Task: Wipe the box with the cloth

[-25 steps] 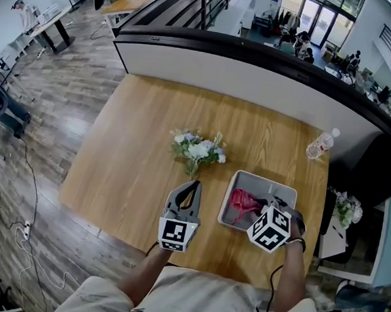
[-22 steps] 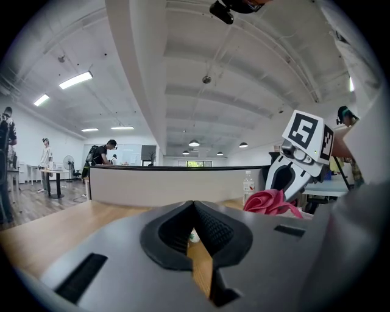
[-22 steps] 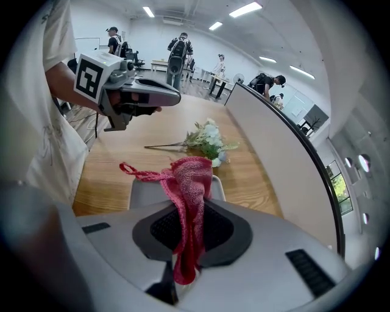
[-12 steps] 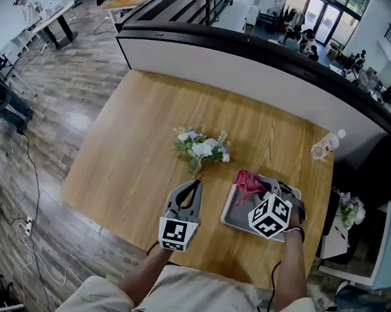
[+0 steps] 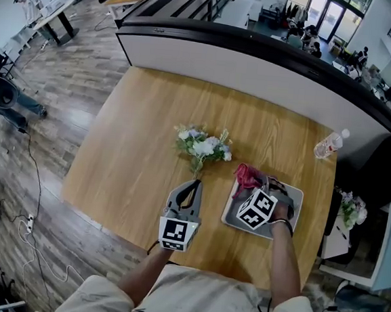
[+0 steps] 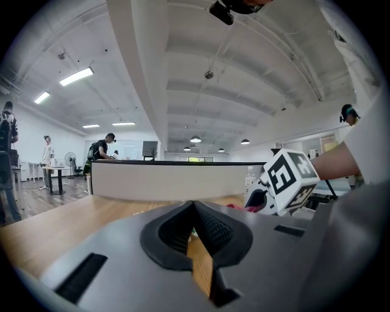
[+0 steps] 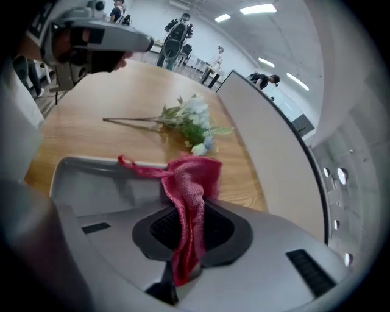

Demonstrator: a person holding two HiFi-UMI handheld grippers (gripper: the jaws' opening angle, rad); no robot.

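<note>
A shallow grey box (image 5: 294, 198) lies on the wooden table at the front right; its rim (image 7: 91, 163) shows in the right gripper view. My right gripper (image 5: 252, 189) is shut on a red mesh cloth (image 5: 247, 176), which hangs over the box's far left corner; the cloth (image 7: 189, 183) runs down between the jaws. My left gripper (image 5: 189, 193) rests to the left of the box with its jaws shut and nothing in them (image 6: 196, 244). The right gripper's marker cube (image 6: 290, 178) appears in the left gripper view.
A bunch of white artificial flowers (image 5: 202, 146) lies just beyond both grippers, also in the right gripper view as flowers (image 7: 189, 122). A plastic water bottle (image 5: 329, 144) stands near the table's far right edge. A white partition wall (image 5: 257, 69) borders the table's far side.
My right gripper has carried the red cloth from inside the box toward its far left corner and shifted left. The left gripper has stayed put.
</note>
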